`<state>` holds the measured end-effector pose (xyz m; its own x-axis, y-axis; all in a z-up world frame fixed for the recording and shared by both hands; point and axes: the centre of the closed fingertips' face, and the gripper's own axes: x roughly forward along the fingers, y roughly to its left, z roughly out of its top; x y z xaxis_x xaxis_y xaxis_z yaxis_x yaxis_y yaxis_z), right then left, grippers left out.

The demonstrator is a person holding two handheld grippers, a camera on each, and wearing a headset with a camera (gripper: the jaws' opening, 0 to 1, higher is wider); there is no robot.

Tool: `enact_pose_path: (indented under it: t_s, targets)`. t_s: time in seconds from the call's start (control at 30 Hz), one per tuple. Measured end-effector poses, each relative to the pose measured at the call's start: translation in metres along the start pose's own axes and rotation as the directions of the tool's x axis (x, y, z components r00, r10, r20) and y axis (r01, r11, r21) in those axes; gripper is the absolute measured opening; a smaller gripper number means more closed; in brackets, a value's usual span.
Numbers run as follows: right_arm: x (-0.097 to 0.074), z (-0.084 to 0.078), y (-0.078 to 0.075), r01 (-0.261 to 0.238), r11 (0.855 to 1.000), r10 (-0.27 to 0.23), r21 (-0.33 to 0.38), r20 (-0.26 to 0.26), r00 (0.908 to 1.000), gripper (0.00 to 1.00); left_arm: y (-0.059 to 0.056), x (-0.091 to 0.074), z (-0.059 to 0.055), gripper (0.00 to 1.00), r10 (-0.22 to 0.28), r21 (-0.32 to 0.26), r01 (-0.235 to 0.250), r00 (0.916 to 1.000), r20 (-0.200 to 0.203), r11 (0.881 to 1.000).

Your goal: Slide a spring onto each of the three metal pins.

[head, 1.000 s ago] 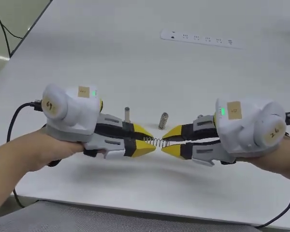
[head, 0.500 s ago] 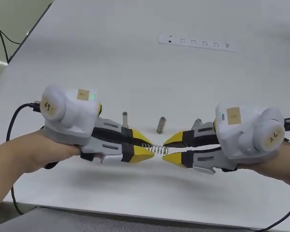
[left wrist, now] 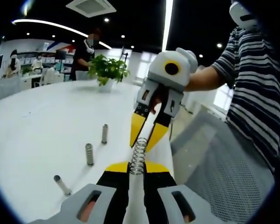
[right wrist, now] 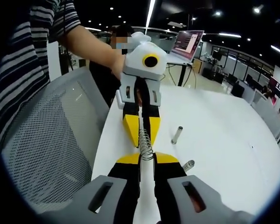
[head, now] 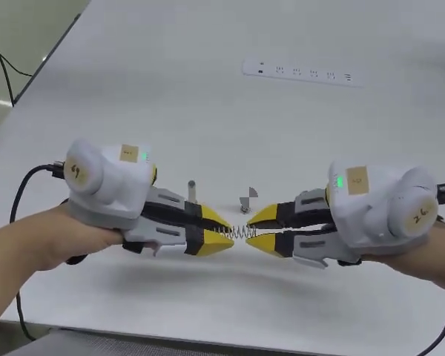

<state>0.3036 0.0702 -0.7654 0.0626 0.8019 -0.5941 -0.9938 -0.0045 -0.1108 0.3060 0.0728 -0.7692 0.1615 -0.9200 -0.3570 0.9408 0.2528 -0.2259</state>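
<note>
White table [head: 170, 89]: pins [head: 192, 189], power strip [head: 302, 73].

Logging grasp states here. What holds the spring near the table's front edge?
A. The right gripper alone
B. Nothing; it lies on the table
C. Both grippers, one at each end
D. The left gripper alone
C: the spring spans the gap, one end gripped by the left gripper, the other by the right gripper.

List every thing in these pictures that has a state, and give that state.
spring: held off the table between both grippers
left gripper: shut on spring
right gripper: shut on spring
left pin: bare
middle pin: spring fitted
right pin: seems fitted too
</note>
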Motion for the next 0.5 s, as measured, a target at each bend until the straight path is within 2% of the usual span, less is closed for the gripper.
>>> enact_pose_path:
  t_s: [0.23,0.37,0.43,0.5]
  targets:
    - [-0.002,0.011,-0.001,-0.012,1.000,0.013,-0.015,0.005,0.9999,0.07,0.002,-0.001,0.000,0.03,0.008,0.011,-0.008,1.0000,0.001,1.000]
    - [-0.002,0.030,0.002,-0.039,0.999,0.036,0.027,0.081,0.9961,0.07,0.001,-0.001,-0.002,0.03,0.009,0.017,-0.009,0.9999,-0.010,1.000]
    - [0.000,0.031,0.002,-0.034,0.999,0.034,-0.003,0.064,0.9974,0.07,0.001,0.001,-0.004,0.03,0.020,0.038,-0.020,0.9995,-0.022,0.999]
    - [0.002,0.034,0.003,-0.035,0.999,0.035,-0.002,0.070,0.9969,0.07,0.001,0.003,-0.006,0.03,0.024,0.048,-0.022,0.9991,-0.034,0.999]
